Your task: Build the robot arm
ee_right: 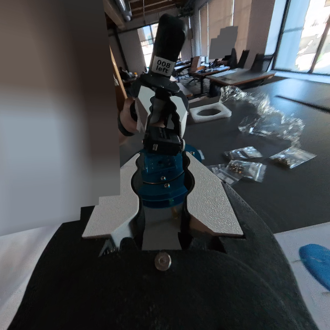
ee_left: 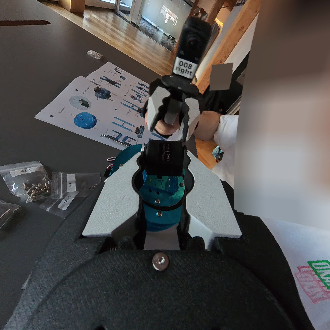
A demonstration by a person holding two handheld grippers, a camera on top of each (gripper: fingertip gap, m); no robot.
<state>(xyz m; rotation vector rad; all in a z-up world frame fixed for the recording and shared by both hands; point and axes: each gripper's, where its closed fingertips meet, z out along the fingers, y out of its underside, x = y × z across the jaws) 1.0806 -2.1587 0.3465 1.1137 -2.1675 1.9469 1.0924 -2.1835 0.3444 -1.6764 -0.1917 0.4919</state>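
**Inspector:** Where was the assembly?

**Assistant:** The blue metal base (ee_left: 160, 200) with a black servo (ee_left: 165, 159) mounted on it sat between the two white fingers (ee_left: 116, 196) of the left claw (ee_left: 163, 157), raised off the dark surface (ee_left: 44, 80). The servo's sides met the finger tips, and the claw was closed on the unit.

**Inspector:** And the right claw?

**Assistant:** In its own view the right claw (ee_right: 161, 159) had the same blue base (ee_right: 162, 187) between its fingers, narrow, with the scalloped inner edges close against it; firm contact could not be told. The left claw (ee_right: 160, 125) gripped the black servo (ee_right: 163, 141) from the far side. In the left wrist view the right claw (ee_left: 167, 132) stood part open just beyond the servo, its tips close to it.

**Inspector:** Surroundings?

**Assistant:** Printed instruction sheets (ee_left: 85, 107) lay on the surface past the assembly. Small clear bags of screws (ee_left: 30, 182) lay to the left, near the left claw. The right wrist view showed further bags (ee_right: 244, 167), crumpled clear wrap (ee_right: 267, 114) and a white foam ring (ee_right: 209, 112) beyond.
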